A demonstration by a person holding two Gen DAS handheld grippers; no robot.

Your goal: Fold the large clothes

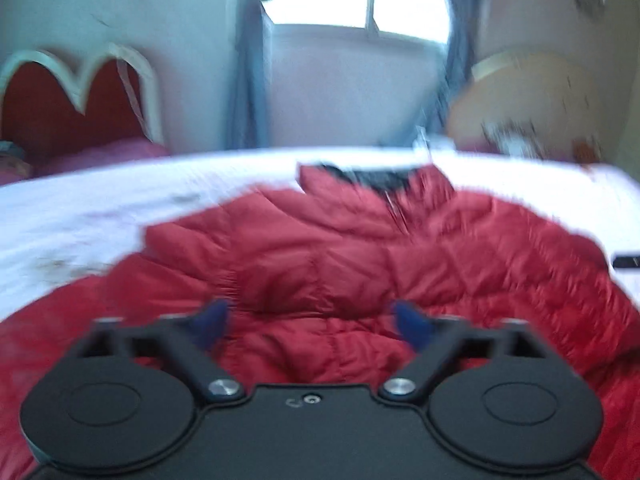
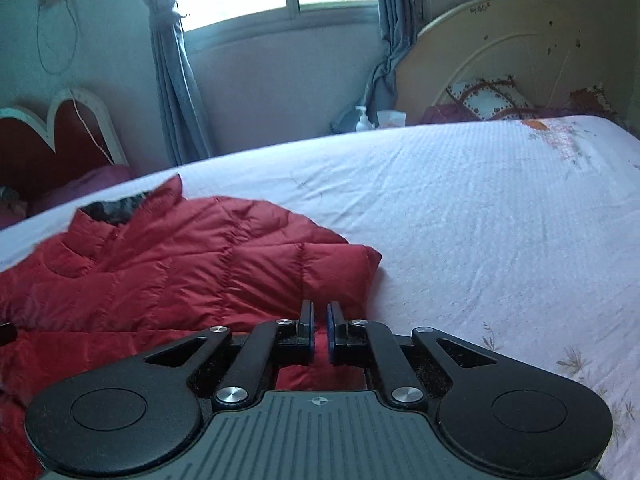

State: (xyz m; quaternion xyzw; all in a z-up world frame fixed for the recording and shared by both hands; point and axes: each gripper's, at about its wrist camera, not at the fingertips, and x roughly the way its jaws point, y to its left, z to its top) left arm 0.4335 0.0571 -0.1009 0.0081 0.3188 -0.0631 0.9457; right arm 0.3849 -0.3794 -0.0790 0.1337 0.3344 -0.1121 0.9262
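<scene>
Red puffer jacket (image 2: pixel 172 264) spread on the bed (image 2: pixel 480 220), at nine o'clock of centre. Left gripper (image 1: pixel 311 326) fingers spread wide, empty; right gripper (image 2: pixel 319 334) fingers nearly closed, pinching red fabric, apparently. Risk: slippery padding sliding free, fold springing open.

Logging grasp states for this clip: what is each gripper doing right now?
Left gripper: open, above the red jacket, holding nothing.
Right gripper: nearly closed, narrow gap; whether it pinches jacket fabric cannot be told.

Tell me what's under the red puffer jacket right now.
The red puffer jacket lies on the white bedspread, which shows all around it. Whatever sits directly beneath the jacket is covered, so I can't tell if anything else is under there.
</scene>
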